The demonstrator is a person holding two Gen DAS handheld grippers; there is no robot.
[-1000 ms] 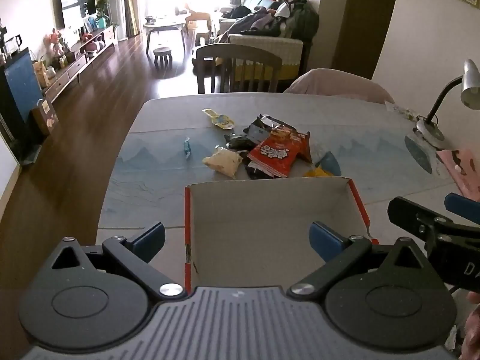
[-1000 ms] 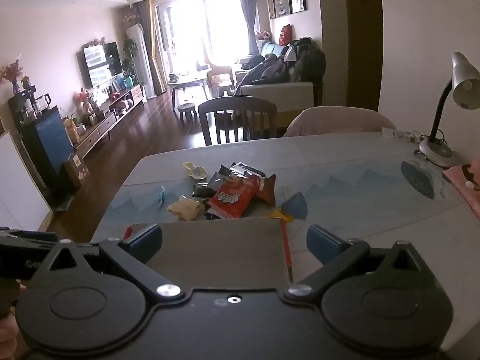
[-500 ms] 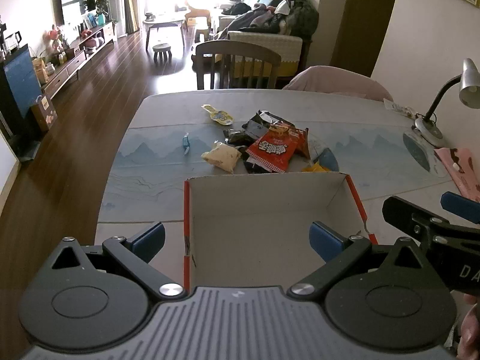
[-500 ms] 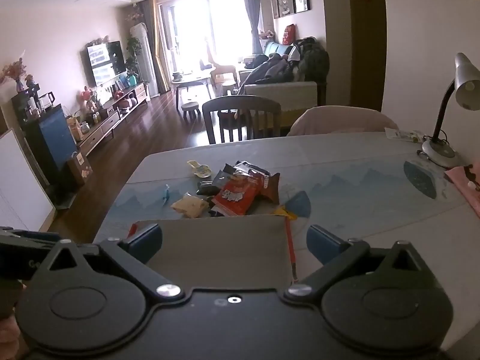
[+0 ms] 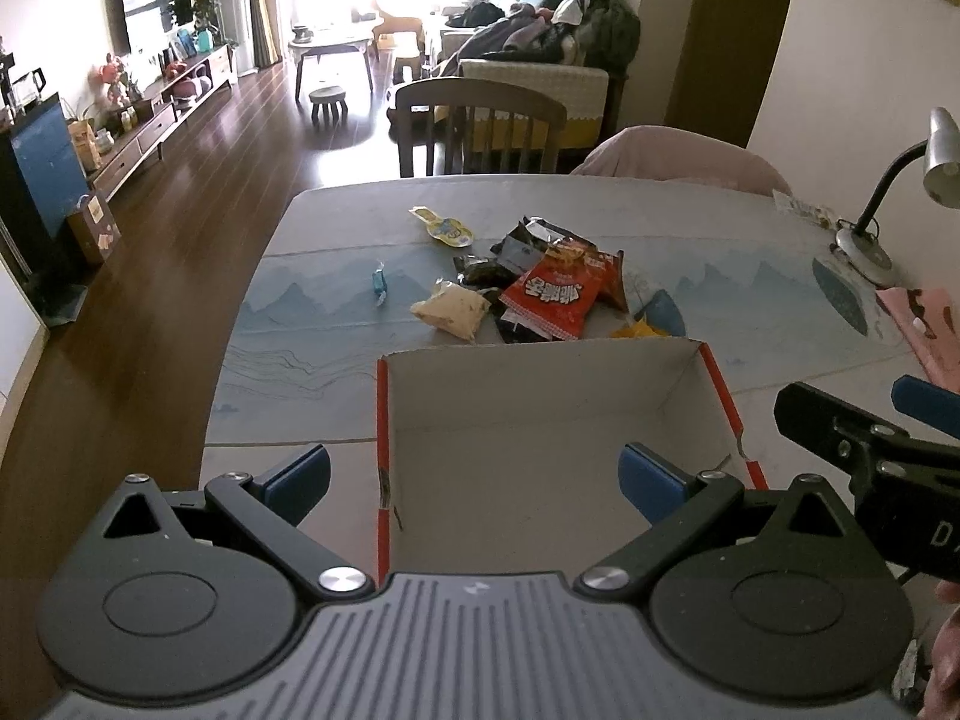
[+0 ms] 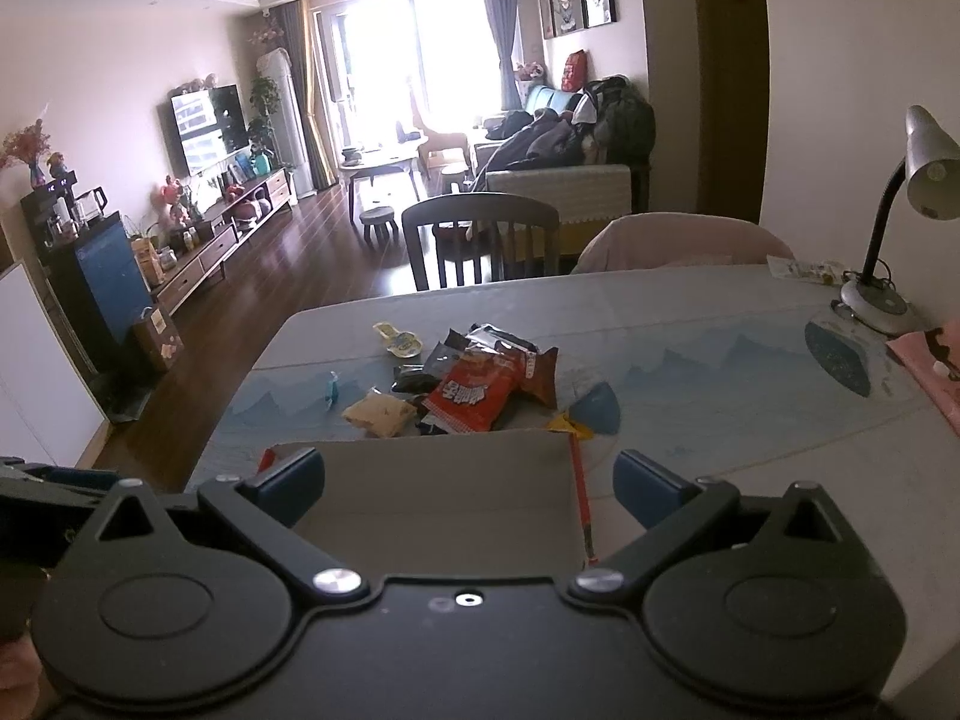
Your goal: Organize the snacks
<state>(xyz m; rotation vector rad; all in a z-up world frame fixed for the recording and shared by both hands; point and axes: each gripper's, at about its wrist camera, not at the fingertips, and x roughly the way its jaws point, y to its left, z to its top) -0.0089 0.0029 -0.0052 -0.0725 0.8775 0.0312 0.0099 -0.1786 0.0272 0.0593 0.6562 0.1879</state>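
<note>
Two sets of hand-held tongs hover side by side above the near end of a tabletop (image 5: 312,324), both spread wide and gripping nothing. The left tongs (image 5: 474,474) straddle the left wall of an open cardboard box (image 5: 540,414) with red edges, one blue pad outside it and one over its bare interior. The right tongs (image 6: 468,480) hang over the same box's right side, their right pad beyond the red rim; they show at the right edge of the left wrist view.

Straight ahead of both tongs, just past the box's far wall, lies a heap of snacks: a red chip bag (image 5: 561,297) on top of dark wrappers (image 5: 528,243), a pale yellow packet (image 5: 450,312) to its left, and a small orange wrapper (image 5: 645,330) touching the box's far right corner. Farther left of the heap sits a lone blue-wrapped candy (image 5: 378,283); beyond it, a yellow spoon-shaped packet (image 5: 444,228).

A desk lamp (image 6: 888,228) stands far right of the tongs, with a wooden chair (image 6: 480,240) at the tabletop's far end.
</note>
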